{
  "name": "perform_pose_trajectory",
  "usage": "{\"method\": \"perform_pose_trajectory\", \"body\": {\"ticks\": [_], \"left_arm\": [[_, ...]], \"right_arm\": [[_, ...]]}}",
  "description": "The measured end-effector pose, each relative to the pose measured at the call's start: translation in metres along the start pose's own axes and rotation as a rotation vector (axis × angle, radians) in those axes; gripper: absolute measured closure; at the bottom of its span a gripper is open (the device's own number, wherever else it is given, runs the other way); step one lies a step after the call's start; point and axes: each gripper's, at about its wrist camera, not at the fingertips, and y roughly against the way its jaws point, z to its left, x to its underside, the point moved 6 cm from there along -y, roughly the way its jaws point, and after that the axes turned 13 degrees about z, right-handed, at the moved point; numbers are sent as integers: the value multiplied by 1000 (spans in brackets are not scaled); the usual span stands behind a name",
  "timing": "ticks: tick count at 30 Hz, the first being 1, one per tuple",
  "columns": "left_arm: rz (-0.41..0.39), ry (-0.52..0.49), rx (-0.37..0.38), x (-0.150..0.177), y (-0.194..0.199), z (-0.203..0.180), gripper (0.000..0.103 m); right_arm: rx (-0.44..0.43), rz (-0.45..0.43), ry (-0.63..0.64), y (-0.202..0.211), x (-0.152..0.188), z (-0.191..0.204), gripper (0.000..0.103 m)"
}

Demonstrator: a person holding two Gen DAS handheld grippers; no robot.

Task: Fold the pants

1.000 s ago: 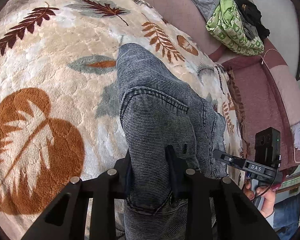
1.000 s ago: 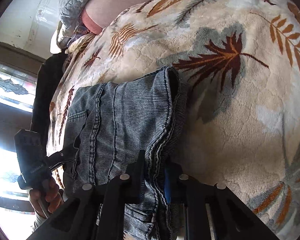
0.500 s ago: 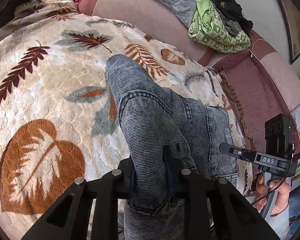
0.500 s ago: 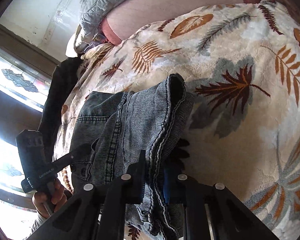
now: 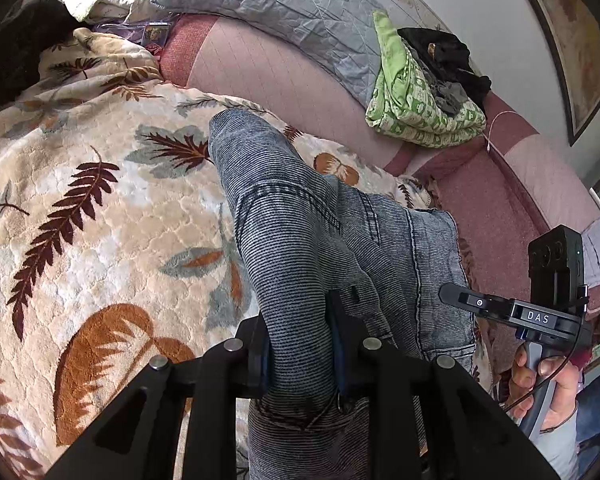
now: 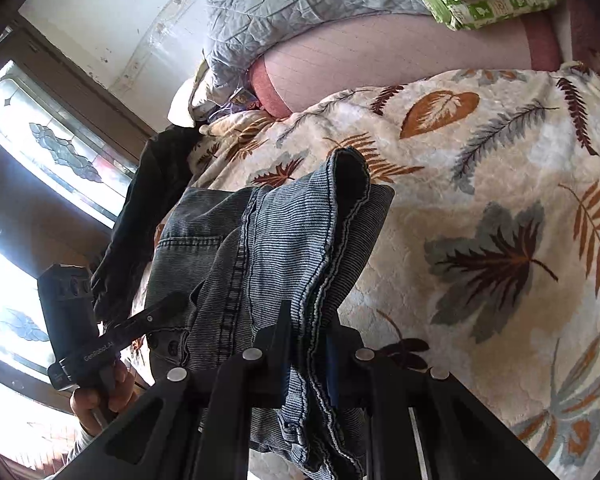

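Observation:
Grey-blue denim pants [image 5: 300,240] hang in a folded bundle above a cream blanket with a leaf print [image 5: 100,220]. My left gripper [image 5: 298,344] is shut on one end of the bundle, with cloth bunched between its pads. My right gripper [image 6: 306,344] is shut on the other end, pinching the stitched hems of the pants [image 6: 284,240]. In the left wrist view the right gripper [image 5: 460,298] shows at the right edge, held by a hand. The left gripper [image 6: 164,308] and its hand show at the lower left of the right wrist view.
The blanket [image 6: 500,200] covers a pink bed [image 5: 268,76]. A grey quilted pillow [image 5: 300,12] lies at the head, with a folded green cloth [image 5: 416,108] and dark clothes [image 5: 444,56] beside it. A dark garment [image 6: 140,220] lies near a bright window [image 6: 60,152].
Both grippers have risen with the pants, lifting the bundle off the blanket. More of the pillows and the wall has come into view. Both grips have held.

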Motion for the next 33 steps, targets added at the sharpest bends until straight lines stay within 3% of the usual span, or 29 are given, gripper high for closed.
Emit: {"method": "perform_pose_trajectory", "body": {"ticks": [10, 15, 16, 18, 20, 22, 25, 29, 33], "left_arm": [[52, 21, -22, -11, -30, 34, 78], [115, 65, -64, -4, -57, 57, 78], [124, 81, -83, -2, -61, 62, 73], [120, 131, -114, 1, -63, 74, 54], [97, 175, -118, 0, -54, 80, 37], [55, 178, -133, 1, -37, 78, 35], [-8, 115, -232, 9, -10, 64, 33], [-61, 20, -345, 36, 4, 43, 30], [-10, -72, -493, 65, -22, 36, 30]], "right_arm": [[-20, 35, -59, -39, -12, -17, 89], [-37, 111, -110, -78, -6, -35, 89], [-31, 136, -115, -87, -3, -39, 88], [38, 144, -131, -96, 0, -49, 84], [8, 136, -164, -95, 2, -54, 81], [51, 119, -149, -85, 6, -53, 74], [147, 45, -64, -61, 16, -33, 73], [211, -42, 36, -44, 45, 0, 64], [337, -49, 133, -64, 72, 15, 63]]}}
